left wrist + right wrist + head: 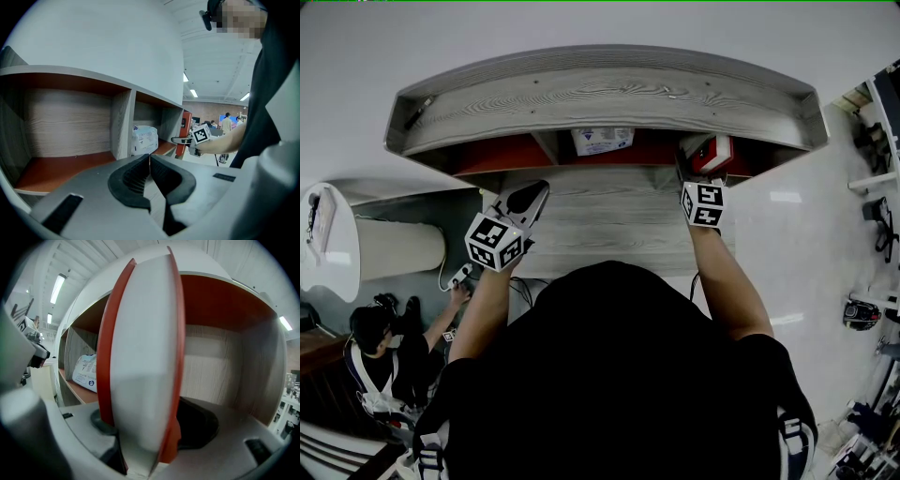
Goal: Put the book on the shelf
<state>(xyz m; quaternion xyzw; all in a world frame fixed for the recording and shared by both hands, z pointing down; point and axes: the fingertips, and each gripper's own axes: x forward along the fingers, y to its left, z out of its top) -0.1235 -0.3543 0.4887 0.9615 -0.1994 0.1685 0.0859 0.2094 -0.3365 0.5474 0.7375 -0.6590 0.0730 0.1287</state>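
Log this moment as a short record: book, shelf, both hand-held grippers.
Object: red-covered book, upright, at the mouth of the right compartment
Furniture: grey wood-grain shelf, red-brown compartment floors
Middle compartment: white packet
Right side: right hand-held gripper closed on the book
Left side: left hand-held gripper, jaws together, empty, facing the left compartment
Status: book not yet released

The head view looks steeply down over the shelf; both gripper views face into it from close by, sharing the white packet.
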